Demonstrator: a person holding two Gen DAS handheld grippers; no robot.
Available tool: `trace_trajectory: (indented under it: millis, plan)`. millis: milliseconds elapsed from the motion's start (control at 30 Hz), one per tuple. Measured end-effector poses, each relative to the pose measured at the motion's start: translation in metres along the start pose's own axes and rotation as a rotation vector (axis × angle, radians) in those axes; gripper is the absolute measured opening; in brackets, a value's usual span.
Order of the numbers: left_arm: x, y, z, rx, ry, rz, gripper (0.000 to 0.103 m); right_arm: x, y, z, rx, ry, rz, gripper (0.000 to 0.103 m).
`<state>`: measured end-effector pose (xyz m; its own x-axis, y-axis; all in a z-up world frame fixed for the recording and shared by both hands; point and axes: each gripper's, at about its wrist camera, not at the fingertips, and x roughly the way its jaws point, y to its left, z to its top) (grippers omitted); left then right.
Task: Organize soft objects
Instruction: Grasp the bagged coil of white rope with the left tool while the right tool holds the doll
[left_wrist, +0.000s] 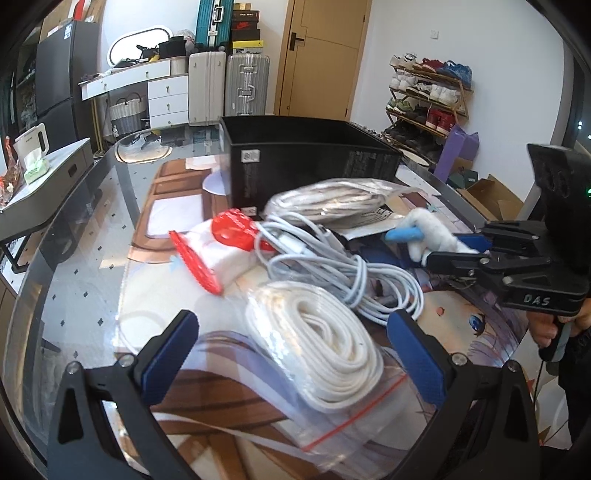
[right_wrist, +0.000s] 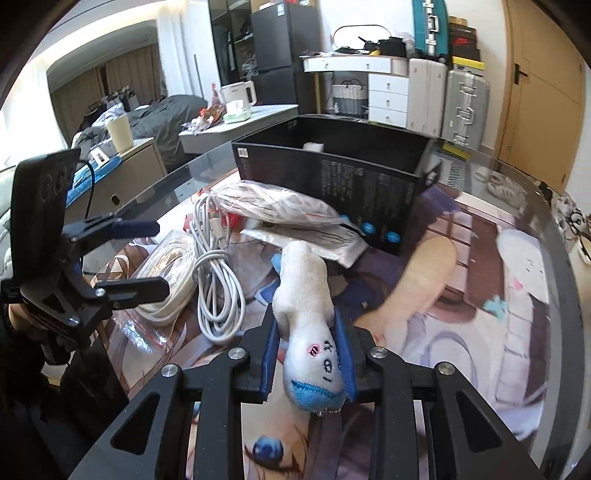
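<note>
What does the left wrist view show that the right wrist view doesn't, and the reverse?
Only the left wrist view shows the red-and-white pouch beside the cables and the shoe rack by the wall. Only the right wrist view shows the plush toy's embroidered face, a white item inside the black box, and the bed. Both show the right gripper shut on the plush toy, the open left gripper, the bagged white rope, the white cable bundle and the black box.

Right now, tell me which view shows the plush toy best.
The right wrist view: the plush toy fills the middle, clamped in the right tool, its stitched face visible. The left wrist view shows it small and side-on at the right.
</note>
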<state>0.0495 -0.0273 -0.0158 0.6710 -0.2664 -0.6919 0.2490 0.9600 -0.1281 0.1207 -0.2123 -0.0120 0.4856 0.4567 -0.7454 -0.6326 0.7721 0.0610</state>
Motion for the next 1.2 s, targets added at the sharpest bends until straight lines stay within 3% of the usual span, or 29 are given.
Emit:
trace_trajectory:
  millis: [233,667,867,1033,1100,1200]
  plan:
    - [0.010,-0.012,-0.005,0.055,0.050,0.071,0.102,-0.020,-0.001,-0.010,0.029,-0.029,-0.027,0.029]
    - [0.002,-0.002,-0.009,0.025,0.063,0.062,0.102,-0.026,0.002,-0.012,0.044,-0.056,-0.034,0.029]
    - [0.010,-0.003,-0.006,0.027,0.067,0.102,0.100,-0.025,0.003,-0.012,0.047,-0.056,-0.028,0.029]
    - [0.006,-0.002,-0.007,0.039,0.050,0.100,0.086,-0.025,0.002,-0.012,0.049,-0.058,-0.027,0.029]
    - [0.003,-0.001,-0.008,0.041,0.040,0.100,0.071,-0.025,0.002,-0.011,0.047,-0.058,-0.026,0.029]
    - [-0.001,0.001,-0.009,0.034,0.034,0.086,0.058,-0.024,0.002,-0.012,0.046,-0.056,-0.025,0.029]
